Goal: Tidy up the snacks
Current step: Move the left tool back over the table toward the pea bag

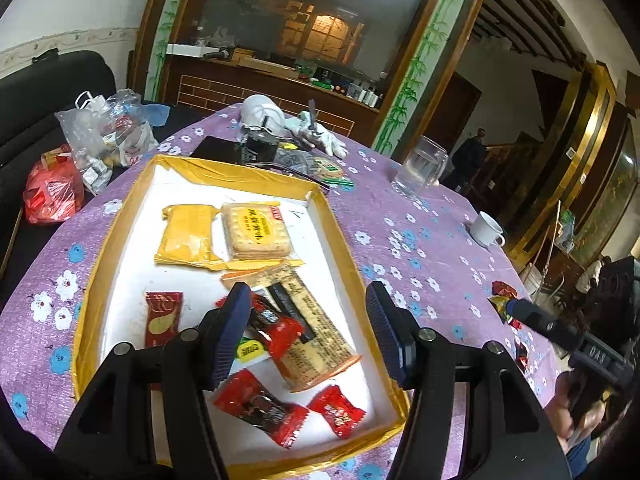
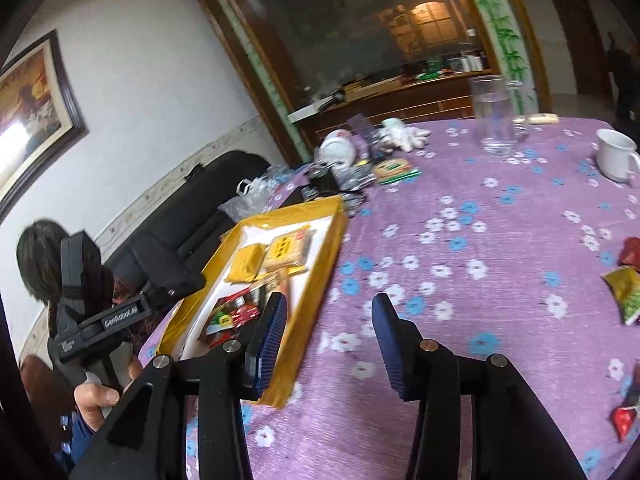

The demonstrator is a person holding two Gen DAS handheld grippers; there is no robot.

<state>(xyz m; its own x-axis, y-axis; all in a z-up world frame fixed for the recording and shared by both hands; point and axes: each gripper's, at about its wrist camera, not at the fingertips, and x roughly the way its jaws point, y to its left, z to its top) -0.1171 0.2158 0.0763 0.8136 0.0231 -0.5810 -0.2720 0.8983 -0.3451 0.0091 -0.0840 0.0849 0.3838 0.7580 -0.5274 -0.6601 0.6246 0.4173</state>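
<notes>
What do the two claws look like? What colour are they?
Both look alike. The left claw has black angular arms with triangular cut-outs, round silver bolts, and dark blue ribbed pads. The right claw is built the same way. The left claw's long black handle carries white lettering. No cables or sleeves show; a bare hand grips it.

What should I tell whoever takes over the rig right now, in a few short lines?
Left gripper: open, empty, above the yellow tray.
Right gripper: open, empty, over the purple tablecloth beside the tray.
Done: biscuit packs and red candies lie in the tray.
Left: loose snacks at the table's right edge, including a green-yellow packet and a red candy.
</notes>
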